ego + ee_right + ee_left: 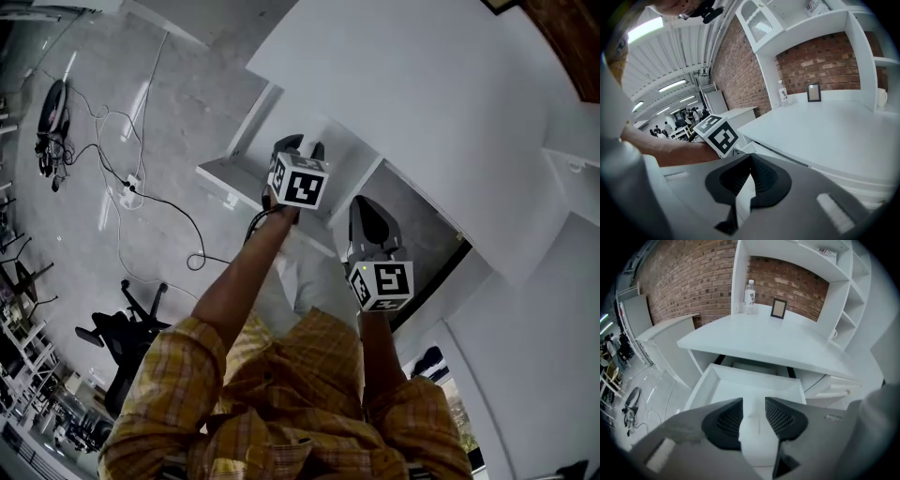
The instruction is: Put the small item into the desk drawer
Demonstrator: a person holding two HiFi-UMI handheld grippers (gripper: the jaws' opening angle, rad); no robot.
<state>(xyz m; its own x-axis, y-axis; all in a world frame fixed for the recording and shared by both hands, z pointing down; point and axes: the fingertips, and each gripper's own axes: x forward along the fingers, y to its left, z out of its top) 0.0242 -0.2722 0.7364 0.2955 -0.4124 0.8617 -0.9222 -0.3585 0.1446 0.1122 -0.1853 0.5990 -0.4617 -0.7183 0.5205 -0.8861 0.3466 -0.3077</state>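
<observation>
The white desk (pixel 764 341) has its drawer (pixel 740 372) pulled out. My left gripper (pixel 753 401) hangs above the drawer and points steeply down into it, open, with nothing between the pads. Through the gap I see a faint pale mark on the drawer floor; I cannot tell whether it is the small item. In the head view the left gripper (pixel 302 143) is over the drawer (pixel 225 173), and the right gripper (pixel 366 208) is beside it, nearer the desk edge. My right gripper (pixel 750 157) is shut, pads meeting at the tips, with no item seen in them.
A water bottle (pixel 749 296), a small picture frame (pixel 778 308) and a mug (pixel 834 333) stand at the back of the desk by the brick wall. Cables (pixel 131 187) and an office chair (pixel 122 333) are on the floor at the left.
</observation>
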